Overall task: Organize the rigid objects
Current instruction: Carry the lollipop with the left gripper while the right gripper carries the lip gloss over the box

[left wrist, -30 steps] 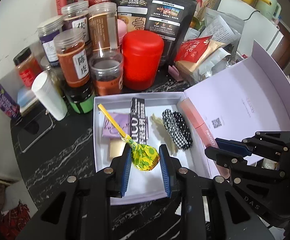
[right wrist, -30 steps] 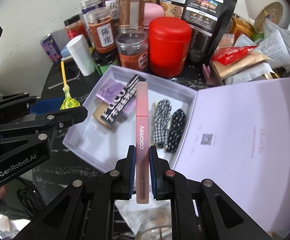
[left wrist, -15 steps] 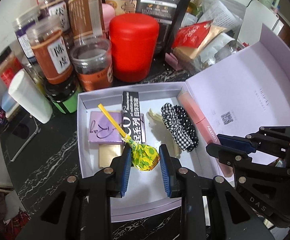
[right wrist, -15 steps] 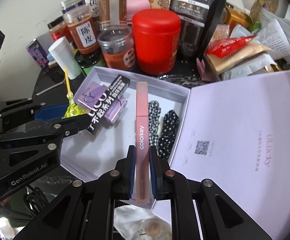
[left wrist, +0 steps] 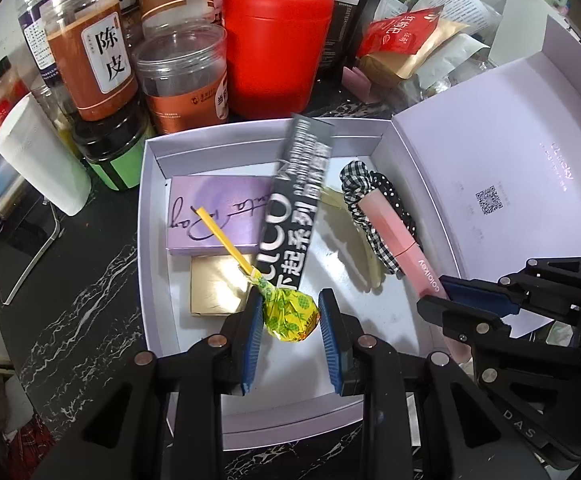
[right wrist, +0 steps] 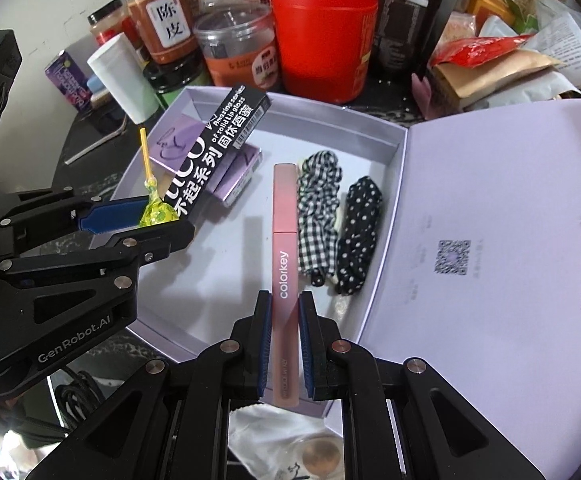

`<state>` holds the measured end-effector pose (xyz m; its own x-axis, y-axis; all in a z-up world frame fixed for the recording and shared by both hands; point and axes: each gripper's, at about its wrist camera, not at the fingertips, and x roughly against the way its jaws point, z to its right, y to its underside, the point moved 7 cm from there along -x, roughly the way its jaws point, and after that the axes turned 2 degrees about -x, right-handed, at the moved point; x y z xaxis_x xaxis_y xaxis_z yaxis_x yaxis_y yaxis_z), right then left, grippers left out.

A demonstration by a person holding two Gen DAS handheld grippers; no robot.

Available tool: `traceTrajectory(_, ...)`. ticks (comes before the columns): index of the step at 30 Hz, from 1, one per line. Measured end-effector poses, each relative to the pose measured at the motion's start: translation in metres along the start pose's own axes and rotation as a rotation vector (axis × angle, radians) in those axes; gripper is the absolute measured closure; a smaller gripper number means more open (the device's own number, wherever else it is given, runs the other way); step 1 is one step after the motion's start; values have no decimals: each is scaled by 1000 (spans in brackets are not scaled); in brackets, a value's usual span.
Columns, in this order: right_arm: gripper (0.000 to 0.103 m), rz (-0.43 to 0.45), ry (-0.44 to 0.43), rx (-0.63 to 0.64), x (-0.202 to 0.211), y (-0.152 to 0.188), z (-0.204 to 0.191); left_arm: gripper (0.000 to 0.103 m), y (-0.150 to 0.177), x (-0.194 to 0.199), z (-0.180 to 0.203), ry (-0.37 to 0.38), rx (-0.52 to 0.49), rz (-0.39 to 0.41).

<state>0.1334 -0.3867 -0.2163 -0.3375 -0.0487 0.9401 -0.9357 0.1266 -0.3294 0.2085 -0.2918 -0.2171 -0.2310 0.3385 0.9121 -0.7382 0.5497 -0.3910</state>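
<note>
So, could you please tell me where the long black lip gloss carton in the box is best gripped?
Grip the black carton across its narrow width at the raised far end, coming from above: it lies tilted over the purple box, so that end stands clear.

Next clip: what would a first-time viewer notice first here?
Probably the yellow lollipop pinched in the left gripper and the pink lip-gloss tube clamped in the right gripper, both over the open lilac box. Behind the box, a bright red canister dominates the crowded jars.

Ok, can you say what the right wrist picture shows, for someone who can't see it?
The right gripper holds a pink tube over an open lilac box. The left gripper holds a lollipop beside it, jars behind.
</note>
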Motion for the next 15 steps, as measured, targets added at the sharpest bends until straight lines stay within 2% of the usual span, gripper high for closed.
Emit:
traceTrajectory(10, 90, -38, 2, -4, -16, 9, 1, 76, -5, -5, 9, -22, -58, 9)
traceTrajectory(15, 90, -35, 8, -32, -18, 8, 9, 76, 1, -23, 16, 23, -40, -51)
